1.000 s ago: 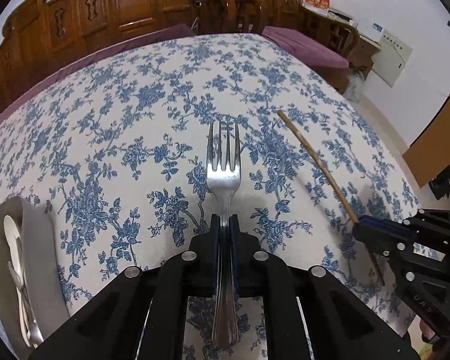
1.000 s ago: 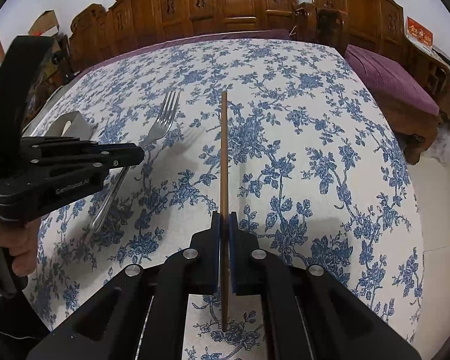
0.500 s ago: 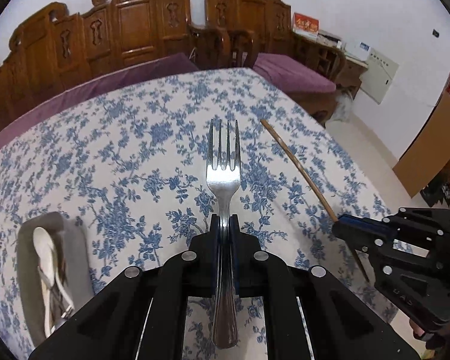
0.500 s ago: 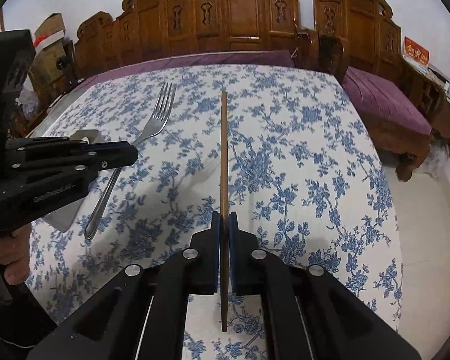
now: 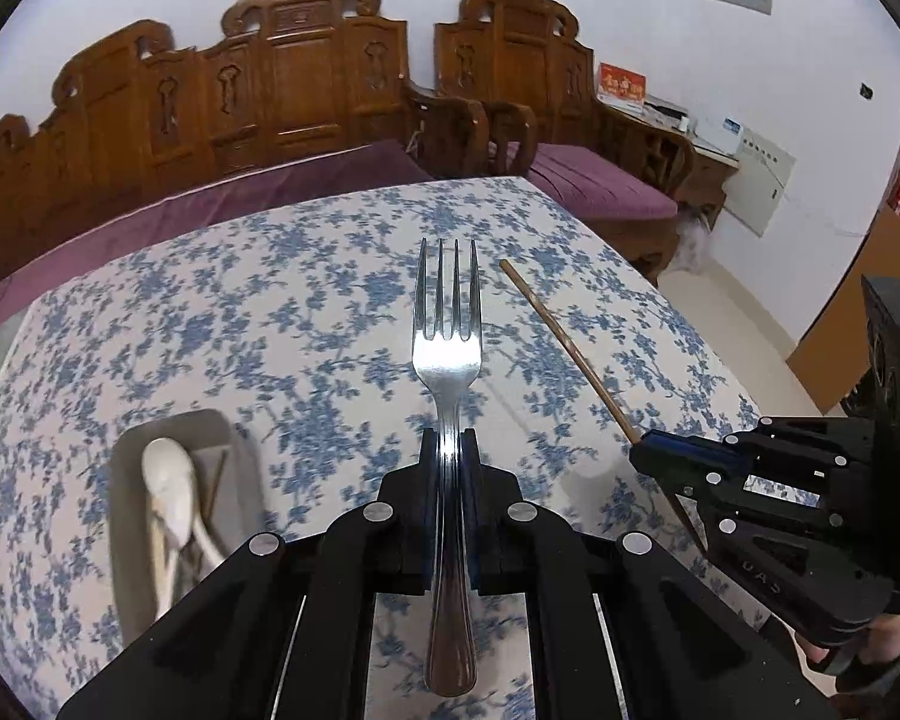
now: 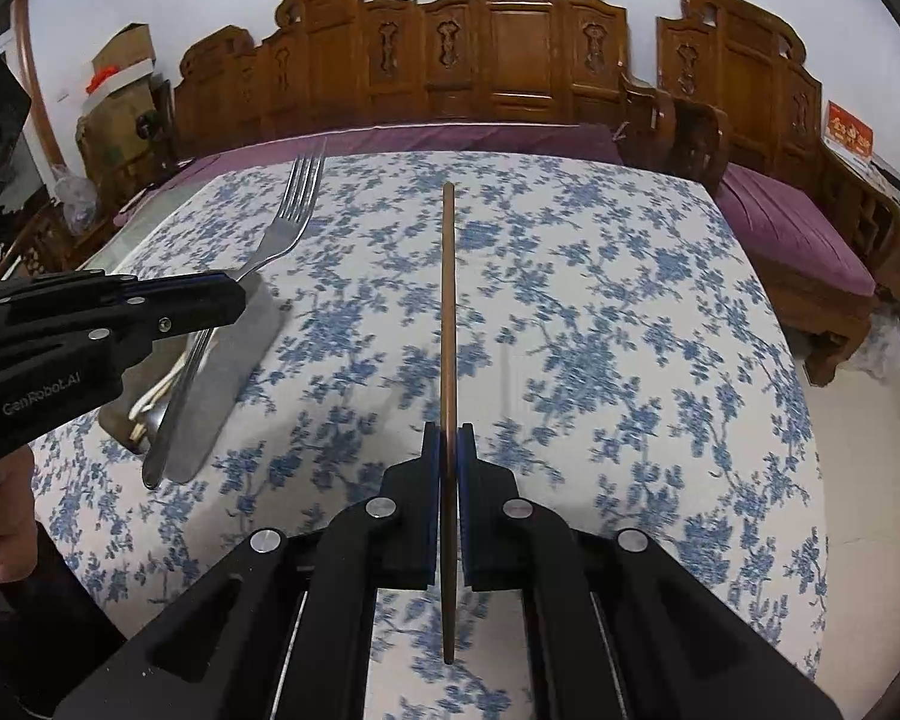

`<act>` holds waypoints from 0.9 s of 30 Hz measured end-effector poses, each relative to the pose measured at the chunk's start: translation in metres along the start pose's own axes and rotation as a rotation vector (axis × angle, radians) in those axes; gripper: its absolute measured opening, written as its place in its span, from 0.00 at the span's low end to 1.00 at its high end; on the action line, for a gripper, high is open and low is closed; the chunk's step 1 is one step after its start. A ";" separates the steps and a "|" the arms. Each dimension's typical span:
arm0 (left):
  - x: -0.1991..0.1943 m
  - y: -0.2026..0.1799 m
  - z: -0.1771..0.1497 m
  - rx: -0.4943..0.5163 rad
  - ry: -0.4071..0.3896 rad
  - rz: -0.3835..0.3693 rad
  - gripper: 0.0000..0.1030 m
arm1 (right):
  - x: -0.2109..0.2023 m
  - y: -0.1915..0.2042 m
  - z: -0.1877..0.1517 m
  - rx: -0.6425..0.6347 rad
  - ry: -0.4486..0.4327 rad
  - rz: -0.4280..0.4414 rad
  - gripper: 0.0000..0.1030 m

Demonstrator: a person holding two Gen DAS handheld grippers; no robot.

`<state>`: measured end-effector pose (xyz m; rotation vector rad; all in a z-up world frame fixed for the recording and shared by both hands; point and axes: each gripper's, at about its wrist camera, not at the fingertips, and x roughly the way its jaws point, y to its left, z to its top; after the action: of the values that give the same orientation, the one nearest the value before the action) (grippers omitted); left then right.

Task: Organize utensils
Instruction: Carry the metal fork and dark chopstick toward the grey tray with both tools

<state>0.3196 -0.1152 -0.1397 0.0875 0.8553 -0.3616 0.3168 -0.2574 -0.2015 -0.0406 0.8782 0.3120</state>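
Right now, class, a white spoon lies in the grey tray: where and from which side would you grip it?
Grip the spoon at its bowl, from above: the bowl lies uppermost and bare, while the handle runs down among other utensils in the tray.

Most of the floral surface (image 6: 600,312) lies bare; only the grey tray (image 5: 243,480) occupies the left wrist view's lower left.

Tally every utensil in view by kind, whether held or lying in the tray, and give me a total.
Silver metal fork, held in the left tool: 1
Brown wooden chopstick, held in the right tool: 1
White spoon in the grey rectangular tray: 1
Other pieces in the tray are too blurred to count.
Total clearly seen: 3
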 end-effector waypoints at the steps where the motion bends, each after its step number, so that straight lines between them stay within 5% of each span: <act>1: -0.003 0.005 -0.001 -0.004 -0.001 0.005 0.06 | 0.000 0.004 0.001 -0.003 -0.001 0.003 0.06; 27: -0.012 0.128 -0.038 -0.106 -0.019 0.086 0.06 | 0.039 0.113 0.028 -0.097 0.004 0.086 0.06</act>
<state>0.3292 0.0166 -0.1642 0.0227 0.8477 -0.2357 0.3284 -0.1354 -0.2027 -0.0939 0.8700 0.4350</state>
